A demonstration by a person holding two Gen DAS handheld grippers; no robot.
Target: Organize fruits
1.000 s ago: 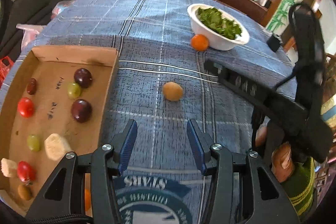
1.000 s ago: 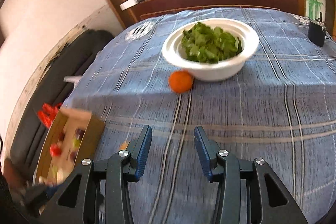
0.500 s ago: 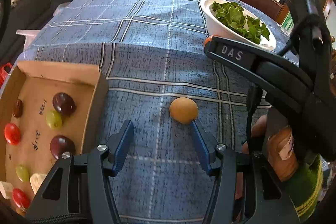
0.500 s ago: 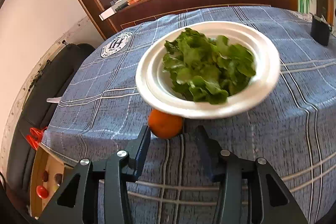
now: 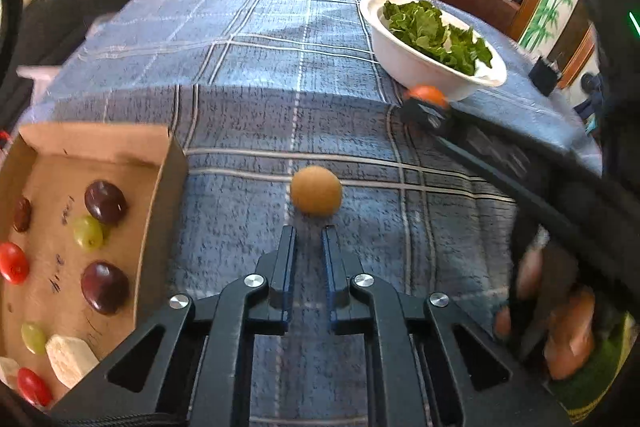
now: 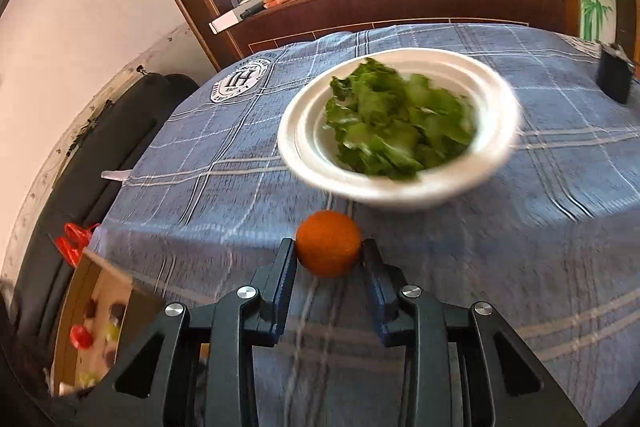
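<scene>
Left wrist view: the left gripper (image 5: 308,233) has its jaws drawn in to a narrow slot with nothing between them, and the tan round fruit (image 5: 316,190) lies on the cloth just past the tips, not gripped. In the right wrist view the right gripper (image 6: 330,261) is closing on the orange fruit (image 6: 329,242), a blue pad against each side of it. It sits just in front of the white bowl of lettuce (image 6: 400,187).

Both fruits look small, round and light, likely firm-skinned but apt to roll on the cloth. A hold across the widest part, low on the sides, should keep them from squirting forward. The tan one would need the left jaws reopened first.

The cardboard tray (image 5: 160,183) stands to the left on the blue checked tablecloth (image 5: 260,67). It holds dark plums (image 5: 106,202), green grapes (image 5: 88,231), cherry tomatoes (image 5: 14,263) and pale chunks (image 5: 70,361), which I cannot name. The tray's raised near wall has to be cleared, and the bowl's rim hangs close over the orange fruit. A small black box (image 6: 614,77) sits well off to the right.
</scene>
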